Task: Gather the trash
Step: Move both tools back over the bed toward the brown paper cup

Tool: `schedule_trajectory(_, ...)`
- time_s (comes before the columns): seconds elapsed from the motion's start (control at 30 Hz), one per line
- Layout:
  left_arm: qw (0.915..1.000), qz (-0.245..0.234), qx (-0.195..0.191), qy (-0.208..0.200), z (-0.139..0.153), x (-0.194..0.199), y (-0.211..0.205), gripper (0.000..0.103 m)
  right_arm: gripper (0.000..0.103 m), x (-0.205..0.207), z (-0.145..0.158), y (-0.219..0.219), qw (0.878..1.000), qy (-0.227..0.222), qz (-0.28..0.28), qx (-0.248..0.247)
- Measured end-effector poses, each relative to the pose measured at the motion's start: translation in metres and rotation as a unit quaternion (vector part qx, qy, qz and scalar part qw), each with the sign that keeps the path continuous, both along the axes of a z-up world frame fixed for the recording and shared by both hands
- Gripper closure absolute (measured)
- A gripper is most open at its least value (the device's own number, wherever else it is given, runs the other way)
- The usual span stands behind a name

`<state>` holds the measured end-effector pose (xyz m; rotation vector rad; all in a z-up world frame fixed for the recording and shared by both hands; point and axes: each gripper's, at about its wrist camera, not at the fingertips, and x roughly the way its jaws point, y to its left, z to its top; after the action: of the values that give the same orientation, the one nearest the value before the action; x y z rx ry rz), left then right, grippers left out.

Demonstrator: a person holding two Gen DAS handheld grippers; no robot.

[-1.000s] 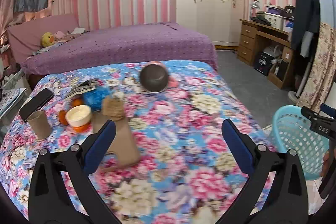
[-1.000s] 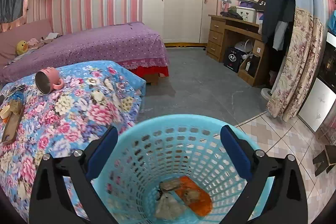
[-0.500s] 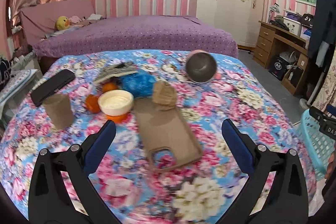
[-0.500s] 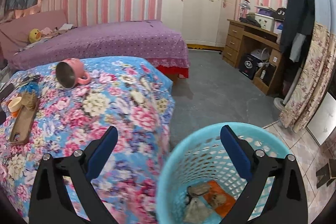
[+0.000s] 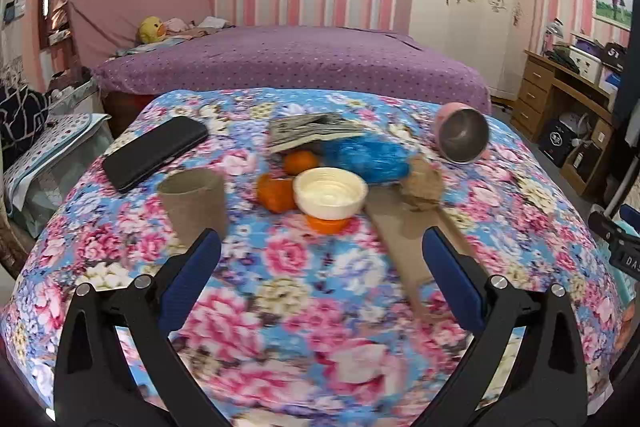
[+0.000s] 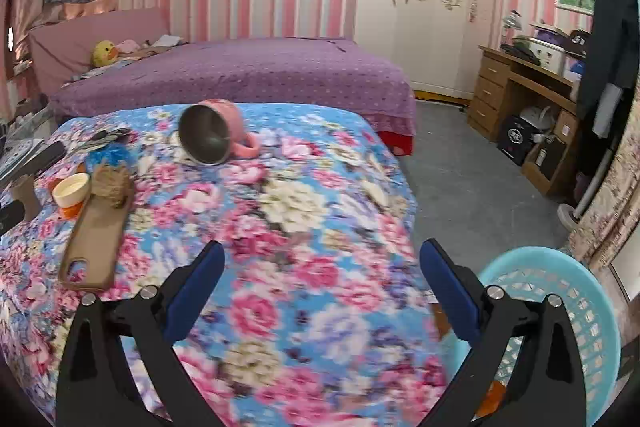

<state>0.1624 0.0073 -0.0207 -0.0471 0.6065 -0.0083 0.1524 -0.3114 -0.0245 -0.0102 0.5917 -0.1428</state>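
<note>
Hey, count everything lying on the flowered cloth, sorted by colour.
Brown: 3, cup, crumpled wad, phone case
Orange: 3, pieces
Black: 1, phone
Blue: 1, bag
Cream: 1, bowl
Pink: 1, mug
Grey: 1, paper stack
Total: 11

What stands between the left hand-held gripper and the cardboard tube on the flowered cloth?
Nothing visible. The left hand-held gripper is open, and only bare flowered cloth lies before the cardboard tube, just beyond its left finger.
</note>
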Motion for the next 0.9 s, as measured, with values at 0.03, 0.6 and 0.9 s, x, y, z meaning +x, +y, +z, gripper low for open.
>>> schedule_trajectory(0.03,1.0000,0.006,0.001,0.000,0.000,0.001,0.006,0.006,0.007,0.002,0.000,0.006,1.000,0.000,0.005,-0.002)
schedule_trajectory(0.6,0.9963,0.070,-0.011,0.048,-0.025,0.021,0.102,0.006,0.007,0.033,-0.017,0.106,0.994,0.026,0.098,-0.048)
schedule_trajectory(0.9,0.9963,0.073,-0.013,0.043,-0.022,0.029,0.098,0.006,0.007,0.045,-0.013,0.101,0.995,0.028,0.094,-0.019)
